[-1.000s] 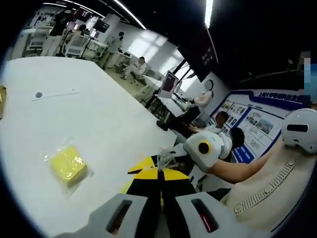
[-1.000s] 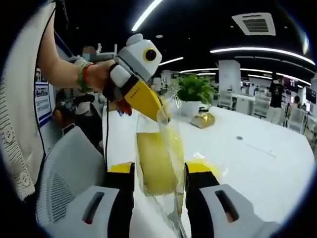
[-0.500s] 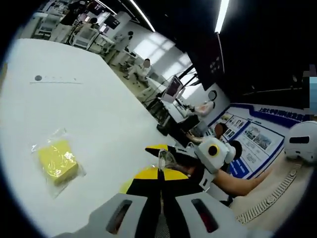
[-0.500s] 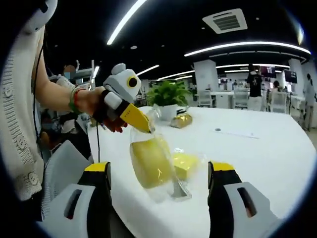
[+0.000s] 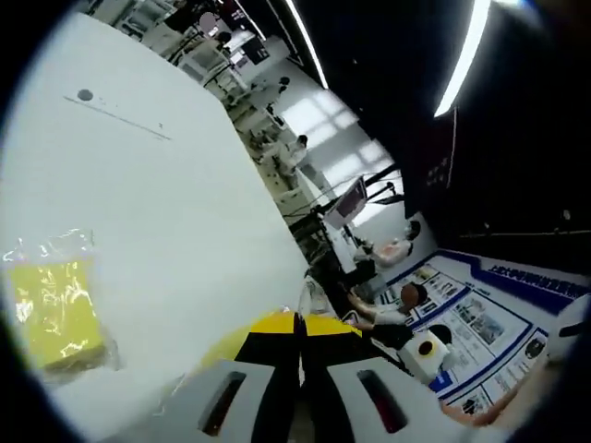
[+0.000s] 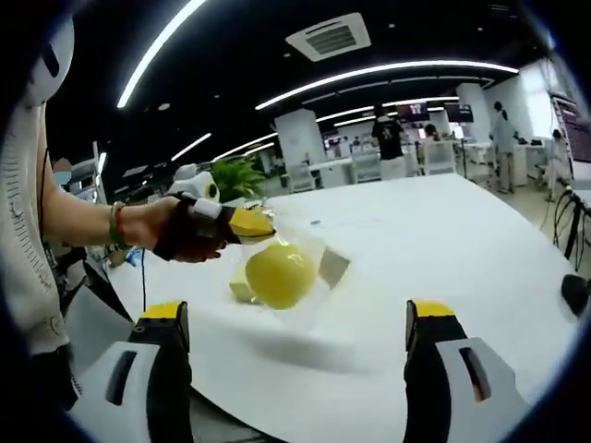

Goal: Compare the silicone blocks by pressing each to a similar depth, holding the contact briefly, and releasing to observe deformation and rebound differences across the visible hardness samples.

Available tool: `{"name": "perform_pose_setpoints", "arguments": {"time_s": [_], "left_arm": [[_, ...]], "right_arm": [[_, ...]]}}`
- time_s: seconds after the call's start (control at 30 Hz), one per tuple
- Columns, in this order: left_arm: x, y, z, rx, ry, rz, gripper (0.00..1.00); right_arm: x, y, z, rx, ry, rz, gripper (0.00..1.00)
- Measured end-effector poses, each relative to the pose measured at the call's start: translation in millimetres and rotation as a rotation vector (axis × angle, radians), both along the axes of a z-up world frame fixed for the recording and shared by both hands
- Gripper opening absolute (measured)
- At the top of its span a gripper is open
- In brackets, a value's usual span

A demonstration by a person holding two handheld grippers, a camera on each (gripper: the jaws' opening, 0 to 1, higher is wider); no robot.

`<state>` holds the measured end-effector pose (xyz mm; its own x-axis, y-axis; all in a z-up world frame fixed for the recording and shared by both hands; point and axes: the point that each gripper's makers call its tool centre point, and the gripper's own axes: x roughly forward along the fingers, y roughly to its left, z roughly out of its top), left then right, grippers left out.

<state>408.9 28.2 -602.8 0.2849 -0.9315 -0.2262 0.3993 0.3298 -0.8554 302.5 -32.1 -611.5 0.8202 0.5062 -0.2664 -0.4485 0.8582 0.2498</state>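
In the right gripper view a pale yellow silicone block hangs inside a clear plastic bag just above the white table. My left gripper, held in a hand, is shut on the bag's top corner. My right gripper stands wide open, well back from the block and touching nothing. A second yellow block lies on the table behind the hanging one. In the left gripper view my left gripper has its jaws together on a bit of clear plastic, and a bagged yellow block lies on the table to the left.
A potted plant stands at the table's far end. The table edge runs past a row of seated people and desks. A dark object sits at the right edge. A person's arm reaches in from the left.
My right gripper, which had its jaws on both sides of the bagged block, has opened wide and drawn back. The left gripper has carried the bag farther away over the table.
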Motion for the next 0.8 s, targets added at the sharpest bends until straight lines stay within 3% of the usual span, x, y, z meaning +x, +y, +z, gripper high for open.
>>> {"name": "perform_pose_setpoints", "arguments": {"time_s": [0.17, 0.23, 0.27, 0.4, 0.5, 0.67, 0.8], "left_arm": [[21.2, -28, -19.5, 0.024, 0.014, 0.021, 0.00], [41.7, -29, -28.5, 0.000, 0.081, 0.112, 0.00], [47.0, -29, -32.7, 0.006, 0.079, 0.124, 0.00], [67.0, -26, -47.7, 0.034, 0.095, 0.162, 0.00], [82.5, -18, -64.8, 0.093, 0.104, 0.189, 0.00], [99.2, 2, -85.3, 0.174, 0.108, 0.236, 0.00], [105.5, 10, -95.8, 0.198, 0.117, 0.264, 0.00]], "right_arm": [[0, -4, -4.0, 0.014, 0.015, -0.020, 0.90], [1, -5, -7.4, 0.015, 0.030, -0.024, 0.89], [1, -5, -7.9, 0.018, 0.031, -0.026, 0.89], [3, -5, -12.6, 0.017, 0.044, -0.028, 0.87], [5, -6, -17.7, 0.009, 0.061, -0.020, 0.86], [7, -7, -19.3, 0.009, 0.070, -0.012, 0.84], [8, -7, -19.1, 0.015, 0.072, -0.010, 0.83]]}}
